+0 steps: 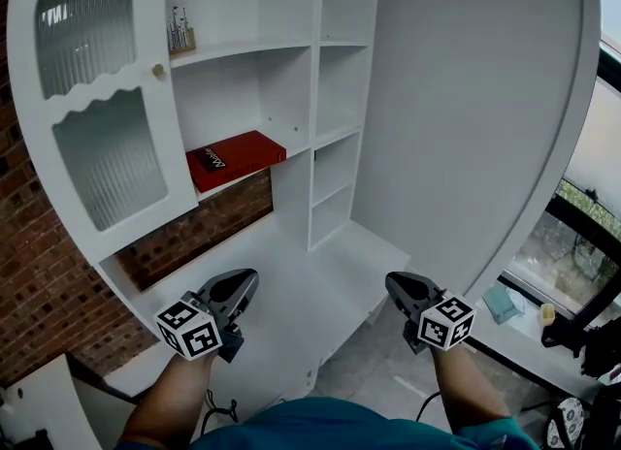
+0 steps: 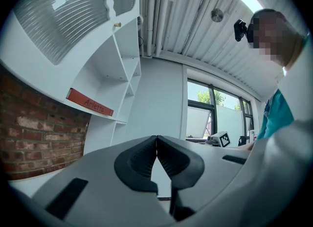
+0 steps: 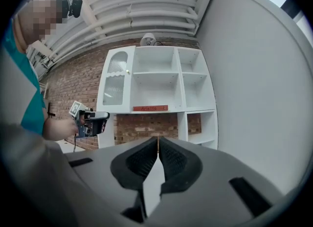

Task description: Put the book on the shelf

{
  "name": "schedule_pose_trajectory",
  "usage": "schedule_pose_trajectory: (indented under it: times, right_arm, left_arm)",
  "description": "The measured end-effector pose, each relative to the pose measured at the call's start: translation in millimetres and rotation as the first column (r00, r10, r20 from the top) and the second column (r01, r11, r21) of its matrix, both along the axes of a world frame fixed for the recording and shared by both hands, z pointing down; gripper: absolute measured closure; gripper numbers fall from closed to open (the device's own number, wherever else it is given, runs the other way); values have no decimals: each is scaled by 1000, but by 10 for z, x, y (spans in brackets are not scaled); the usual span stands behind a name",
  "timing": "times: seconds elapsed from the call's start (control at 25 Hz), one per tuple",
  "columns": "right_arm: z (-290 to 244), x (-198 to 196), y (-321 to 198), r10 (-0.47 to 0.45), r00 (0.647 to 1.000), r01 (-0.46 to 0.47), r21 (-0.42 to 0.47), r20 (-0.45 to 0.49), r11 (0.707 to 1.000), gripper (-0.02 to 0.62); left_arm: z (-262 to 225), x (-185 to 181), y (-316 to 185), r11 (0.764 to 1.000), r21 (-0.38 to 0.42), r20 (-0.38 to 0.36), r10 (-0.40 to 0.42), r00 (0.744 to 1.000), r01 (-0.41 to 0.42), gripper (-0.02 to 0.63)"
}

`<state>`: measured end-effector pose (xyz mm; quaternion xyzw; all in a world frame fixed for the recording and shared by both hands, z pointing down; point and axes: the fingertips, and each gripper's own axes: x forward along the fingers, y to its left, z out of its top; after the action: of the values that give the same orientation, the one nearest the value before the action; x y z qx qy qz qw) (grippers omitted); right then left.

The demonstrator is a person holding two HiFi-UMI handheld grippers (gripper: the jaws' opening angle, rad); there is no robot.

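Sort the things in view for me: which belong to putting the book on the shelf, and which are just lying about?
Job in hand: red book, lying flat in the white shelf unit; left gripper and right gripper, both shut and empty.

Just there: small holder on the upper shelf; ribbed-glass door; brick wall.

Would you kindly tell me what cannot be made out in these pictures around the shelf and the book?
Head view: the small items on the upper shelf, too small to identify.
Head view: the space behind the cabinet door, hidden by its ribbed glass.
Head view: the cover print on the red book, too small to read.
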<state>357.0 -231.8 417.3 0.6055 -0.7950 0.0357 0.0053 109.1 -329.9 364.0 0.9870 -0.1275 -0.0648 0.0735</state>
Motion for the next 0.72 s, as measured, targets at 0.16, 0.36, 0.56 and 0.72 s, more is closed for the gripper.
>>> schedule_pose_trajectory:
  times: [0.16, 0.36, 0.56, 0.72]
  right_arm:
    - [150, 2, 48, 23, 998, -21, -27, 60, 999, 572]
    - [351, 7, 38, 46, 997, -41, -88, 61, 995, 574]
    - [319, -55, 1, 33, 999, -30, -87, 34, 996, 574]
    - [286, -74, -8, 28, 999, -26, -86, 21, 996, 574]
  left_arm:
    - [87, -14, 36, 1000, -11, 8, -4, 1000, 4, 591]
    - [196, -56, 59, 999, -38, 8, -13, 1000, 13, 591]
    - [234, -119, 43, 998, -49, 5, -26, 1000, 26, 591]
    - [222, -147, 42, 998, -49, -1, -29, 1000, 29, 591]
